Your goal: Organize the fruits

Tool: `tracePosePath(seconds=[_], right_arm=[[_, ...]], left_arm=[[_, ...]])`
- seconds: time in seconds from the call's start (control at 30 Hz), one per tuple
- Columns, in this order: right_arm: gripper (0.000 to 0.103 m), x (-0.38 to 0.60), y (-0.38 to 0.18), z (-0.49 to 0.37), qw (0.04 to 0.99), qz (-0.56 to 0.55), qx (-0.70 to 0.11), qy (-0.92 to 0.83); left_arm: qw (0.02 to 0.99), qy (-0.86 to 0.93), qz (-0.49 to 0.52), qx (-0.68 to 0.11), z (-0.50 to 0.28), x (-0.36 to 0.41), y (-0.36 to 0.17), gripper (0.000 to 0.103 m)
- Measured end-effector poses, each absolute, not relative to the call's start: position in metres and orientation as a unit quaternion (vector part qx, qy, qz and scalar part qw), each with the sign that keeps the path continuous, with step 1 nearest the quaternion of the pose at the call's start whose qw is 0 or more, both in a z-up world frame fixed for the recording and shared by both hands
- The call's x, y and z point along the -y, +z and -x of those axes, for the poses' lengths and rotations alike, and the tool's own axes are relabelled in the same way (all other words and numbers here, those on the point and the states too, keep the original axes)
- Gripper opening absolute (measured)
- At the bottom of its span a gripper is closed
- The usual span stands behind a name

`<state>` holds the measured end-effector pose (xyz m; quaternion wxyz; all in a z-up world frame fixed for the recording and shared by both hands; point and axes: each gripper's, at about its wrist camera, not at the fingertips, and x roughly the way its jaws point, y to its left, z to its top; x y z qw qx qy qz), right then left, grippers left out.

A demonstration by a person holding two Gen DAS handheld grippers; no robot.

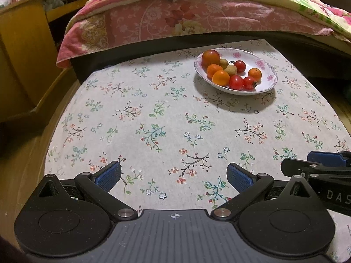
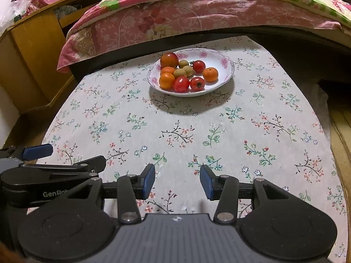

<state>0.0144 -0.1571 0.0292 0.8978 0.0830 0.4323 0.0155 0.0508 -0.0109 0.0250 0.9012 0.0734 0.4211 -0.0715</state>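
Observation:
A white floral plate [image 1: 266, 64] [image 2: 221, 64] stands at the far side of the table and holds several fruits: red tomatoes [image 1: 236, 82] [image 2: 181, 84], orange tangerines [image 1: 221, 78] [image 2: 210, 74] and small yellow-green fruits [image 1: 230, 70] [image 2: 180, 73]. My left gripper [image 1: 174, 177] is open and empty, low over the near part of the floral tablecloth [image 1: 153, 120]. My right gripper [image 2: 177, 182] is open and empty, beside the left one and well short of the plate. Each gripper shows at the edge of the other's view.
A bed with a pink floral quilt [image 1: 175, 19] [image 2: 175, 17] runs just behind the table's far edge. A wooden cabinet [image 1: 24, 50] [image 2: 33, 50] stands at the left. Wooden floor lies on both sides of the table.

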Motion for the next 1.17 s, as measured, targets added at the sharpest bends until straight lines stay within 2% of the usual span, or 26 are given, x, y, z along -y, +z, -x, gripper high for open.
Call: tracePosePath(seconds=[1.17], right_arm=[[0.044, 0.1535, 0.0228, -0.0152, 0.895, -0.084, -0.439, 0.016]], left_arm=[[0.898, -0.068, -0.072, -0.429, -0.0499, 0.0098, 0.019, 0.103]])
